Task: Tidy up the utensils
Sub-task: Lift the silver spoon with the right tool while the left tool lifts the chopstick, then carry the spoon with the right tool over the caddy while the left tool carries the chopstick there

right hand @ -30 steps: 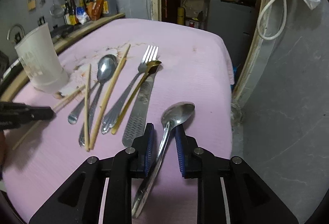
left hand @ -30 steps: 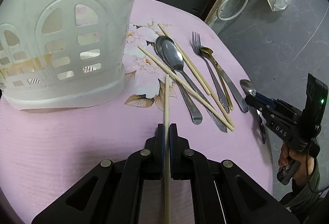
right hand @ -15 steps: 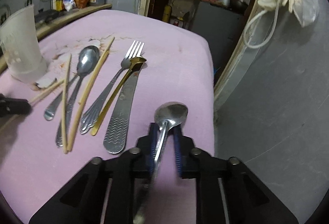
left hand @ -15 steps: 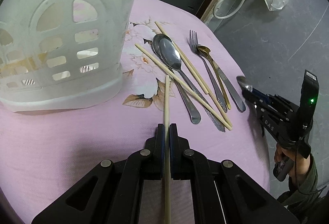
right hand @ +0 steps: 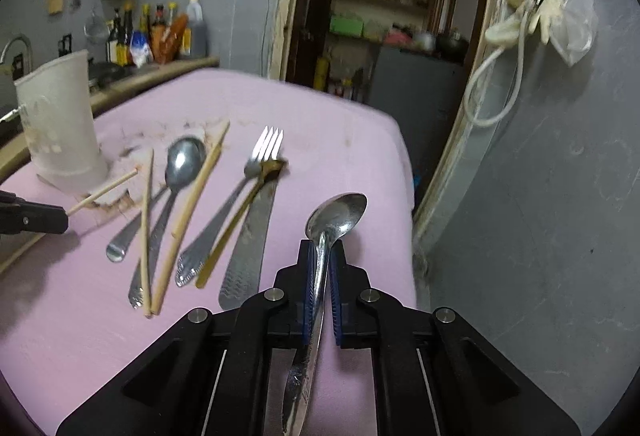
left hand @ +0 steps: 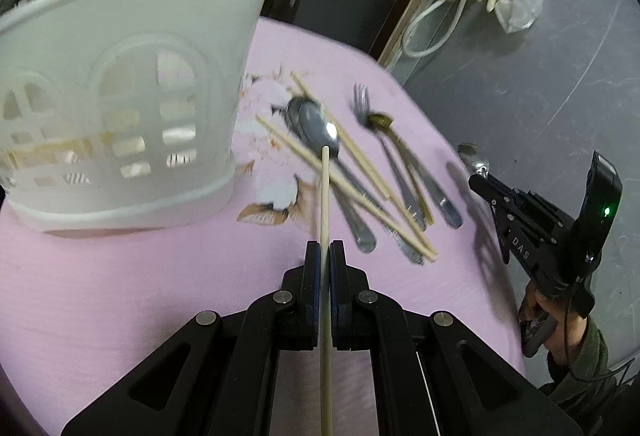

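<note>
A: What does each gripper hold?

B: The left gripper (left hand: 325, 248) is clamped on a single wooden chopstick (left hand: 325, 196), whose tip points past the white slotted basket (left hand: 120, 124). The right gripper (right hand: 322, 256) has just closed its jaws on a steel spoon (right hand: 334, 216), bowl forward, handle running back between the pads.

A: Where are the remaining utensils?

B: On the pink tablecloth (right hand: 340, 124), to the right of the basket: two chopsticks (right hand: 192, 212), two spoons (right hand: 182, 164), a fork (right hand: 256, 164), a gold spoon (right hand: 244, 204) and a knife (right hand: 248, 256), lying side by side and partly overlapping.
</note>
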